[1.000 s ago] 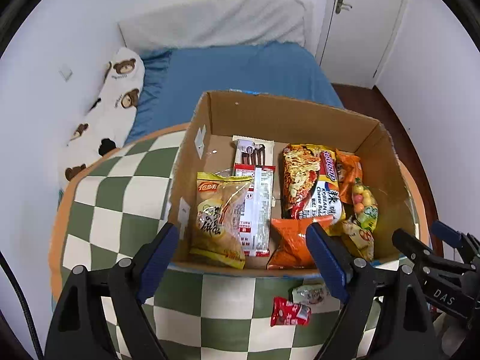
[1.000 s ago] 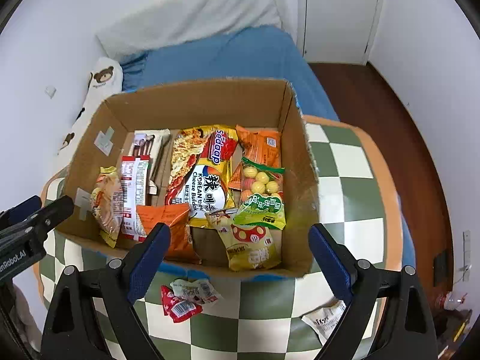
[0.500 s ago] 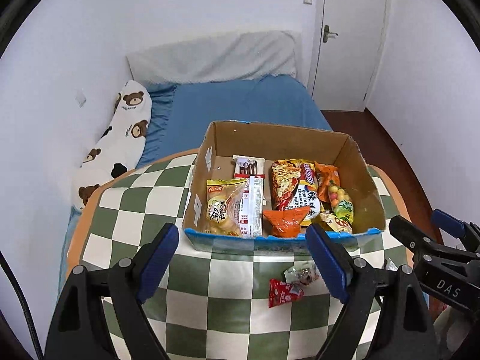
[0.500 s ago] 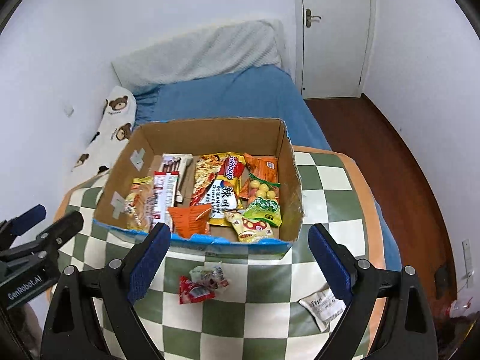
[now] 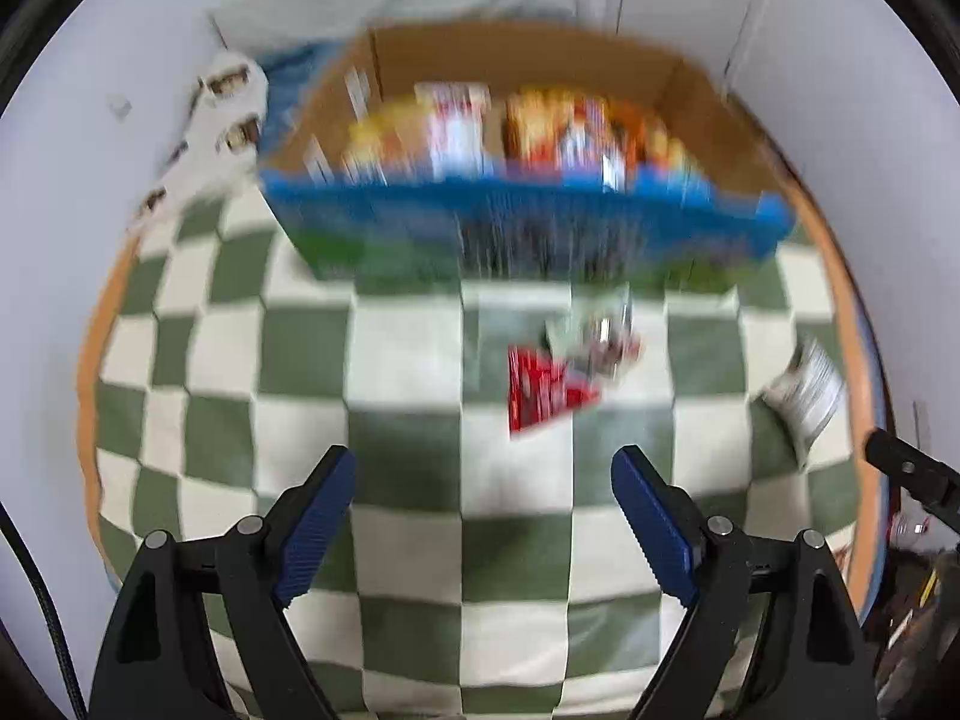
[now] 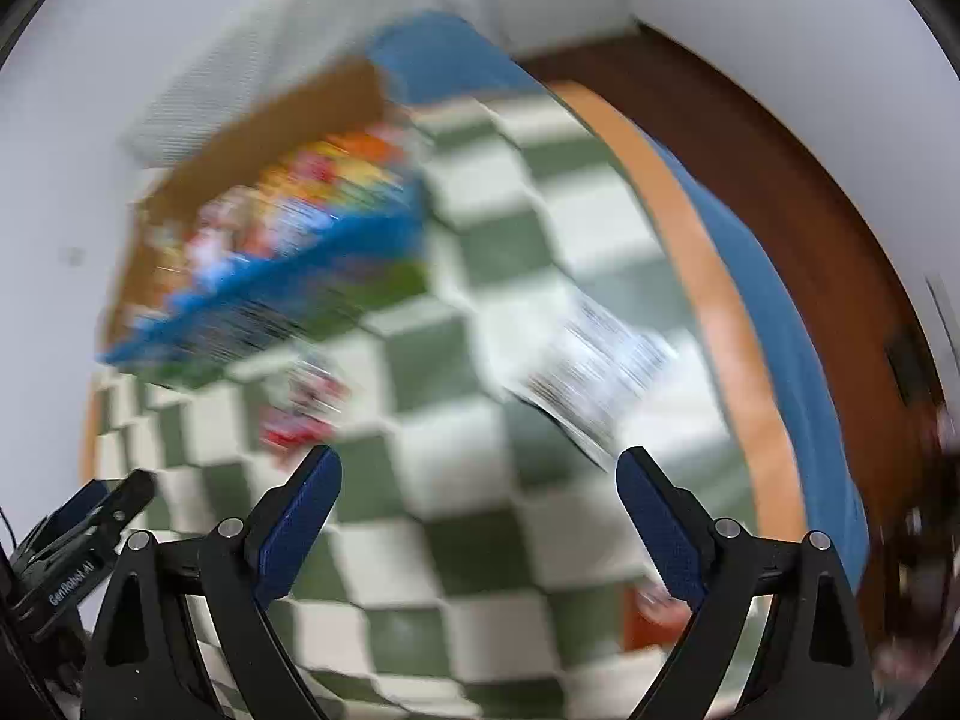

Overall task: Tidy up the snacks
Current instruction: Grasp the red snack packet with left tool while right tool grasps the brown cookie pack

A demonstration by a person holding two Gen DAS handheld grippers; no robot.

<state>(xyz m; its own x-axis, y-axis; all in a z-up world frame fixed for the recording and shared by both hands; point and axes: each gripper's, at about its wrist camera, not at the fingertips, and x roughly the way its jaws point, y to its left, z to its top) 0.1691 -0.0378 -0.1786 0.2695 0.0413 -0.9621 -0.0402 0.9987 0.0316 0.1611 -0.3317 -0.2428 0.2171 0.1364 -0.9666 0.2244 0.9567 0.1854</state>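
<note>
Left gripper [image 5: 483, 519]: jaws spread wide, nothing held, hung over the checked tablecloth [image 5: 408, 360].
Right gripper [image 6: 479, 519]: jaws likewise spread wide and empty, above the same cloth.
Red packet [image 5: 543, 390]: laid loose on the cloth, in front of the box, touching a pale wrapper [image 5: 600, 333].
White packet [image 5: 807, 390]: set apart near the cloth's right edge; seen blurred just ahead of the right gripper.
Cardboard box [image 5: 528, 54]: placed at the far side of the cloth, filled with snack packs too blurred to be told apart.
Bed [image 6: 444, 57]: seen behind the box.
</note>
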